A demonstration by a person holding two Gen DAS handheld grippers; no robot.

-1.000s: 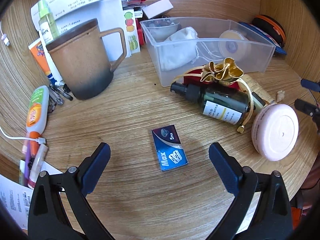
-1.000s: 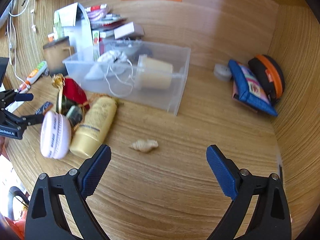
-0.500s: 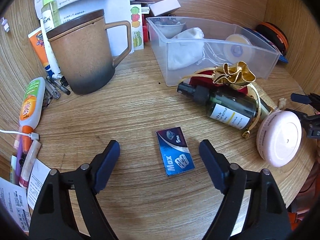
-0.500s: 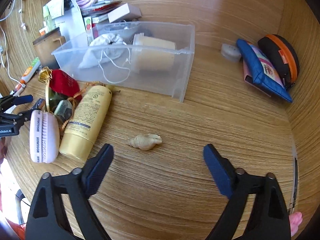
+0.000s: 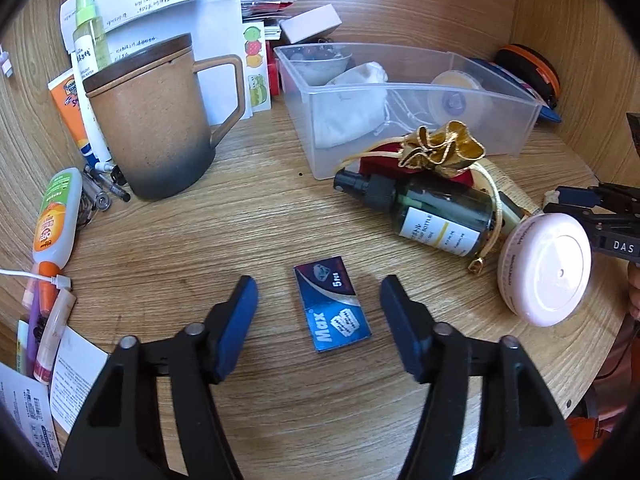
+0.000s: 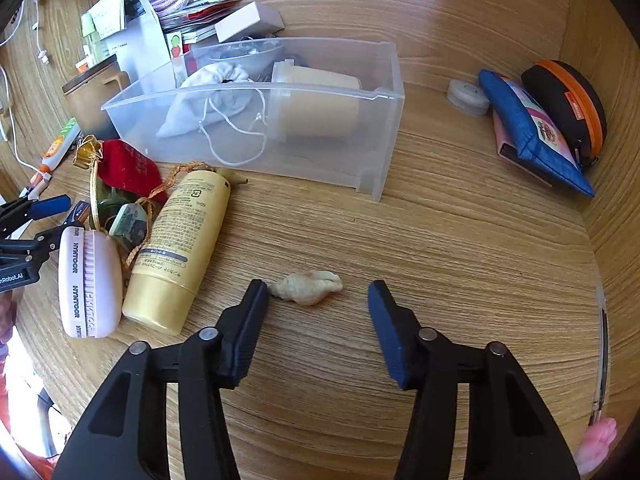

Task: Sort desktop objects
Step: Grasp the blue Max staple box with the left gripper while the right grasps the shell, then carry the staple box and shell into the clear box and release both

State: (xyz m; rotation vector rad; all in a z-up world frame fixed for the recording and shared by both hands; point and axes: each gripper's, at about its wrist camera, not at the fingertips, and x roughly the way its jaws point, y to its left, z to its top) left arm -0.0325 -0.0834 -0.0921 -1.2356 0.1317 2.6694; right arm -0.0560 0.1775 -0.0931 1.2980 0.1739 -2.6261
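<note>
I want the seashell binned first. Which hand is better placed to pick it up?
Right. The right claw is open with the seashell lying between its fingertips, one tip almost touching it. The left claw is open around the blue blade box, on the far side of the pink case.

Both views are bright and evenly lit, with warm daylight apparently entering from the left; the wooden desk surface [image 6: 460, 240] shows a pale glare band at the top of the right wrist view. Shadows beneath objects are short and soft. Fisheye distortion bends the wood grain, black vignetting fills the corners, and the centre is sharp.
</note>
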